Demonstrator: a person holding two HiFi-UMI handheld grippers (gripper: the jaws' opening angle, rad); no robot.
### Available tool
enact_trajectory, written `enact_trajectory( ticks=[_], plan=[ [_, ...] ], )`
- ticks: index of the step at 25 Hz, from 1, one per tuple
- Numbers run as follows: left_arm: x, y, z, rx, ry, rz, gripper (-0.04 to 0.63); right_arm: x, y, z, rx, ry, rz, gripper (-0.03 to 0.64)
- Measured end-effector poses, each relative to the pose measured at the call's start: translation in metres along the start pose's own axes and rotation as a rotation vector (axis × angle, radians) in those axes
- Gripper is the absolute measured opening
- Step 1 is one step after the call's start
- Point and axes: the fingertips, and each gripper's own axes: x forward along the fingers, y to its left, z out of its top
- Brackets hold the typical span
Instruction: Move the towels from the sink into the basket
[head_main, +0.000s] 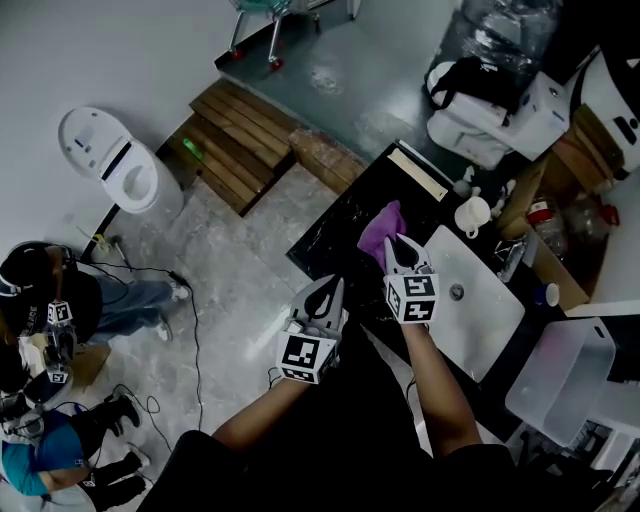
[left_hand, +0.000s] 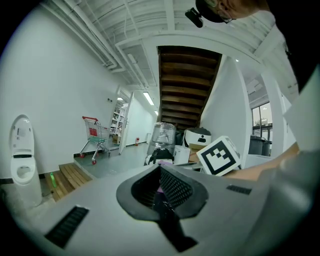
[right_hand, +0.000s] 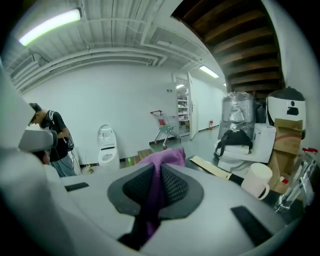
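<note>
Your right gripper (head_main: 393, 241) clamps the purple towel (head_main: 378, 225) just beside the sink (head_main: 480, 322), left gripper (head_main: 326, 287) closed empty; you're mid-carry, so swing it across the sink to the pale bin (head_main: 560, 378), likely the basket, then release.

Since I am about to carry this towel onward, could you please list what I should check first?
1. Grip: right gripper shut on the purple towel: ok.
2. Towel out of the sink: it hangs over the black counter beside it: ok.
3. Left gripper free: jaws together, nothing held: ok.
4. Basket found: only a clear bin shows at the right; whether it is the basket: cannot tell.
5. Mug apart from the towel: ok.
</note>
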Motion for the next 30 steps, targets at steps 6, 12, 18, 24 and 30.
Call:
enact_trajectory(
  ticks=[6, 12, 18, 24, 30],
  plan=[
    [-0.037, -0.016, 0.007, 0.015, -0.046, -0.027, 0.012, -0.061, 0.028, 0.035, -0.007, -0.106, -0.019, 0.046],
    [-0.071, -0.041, -0.004, 0.002, -0.040, -0.073, 0.012, -0.127, 0.052, 0.035, 0.007, -0.128, -0.056, 0.046],
    [-0.085, -0.076, -0.009, -0.012, -0.030, -0.112, 0.012, -0.183, 0.066, 0.018, 0.048, -0.118, -0.060, 0.046],
    [-0.086, -0.111, -0.010, 0.010, -0.027, -0.132, 0.012, -0.217, 0.059, 0.005, 0.056, -0.152, -0.072, 0.046],
    [-0.088, -0.167, -0.003, 0.035, -0.057, -0.149, 0.012, -0.272, 0.034, -0.011, 0.081, -0.181, -0.096, 0.046]
  ],
)
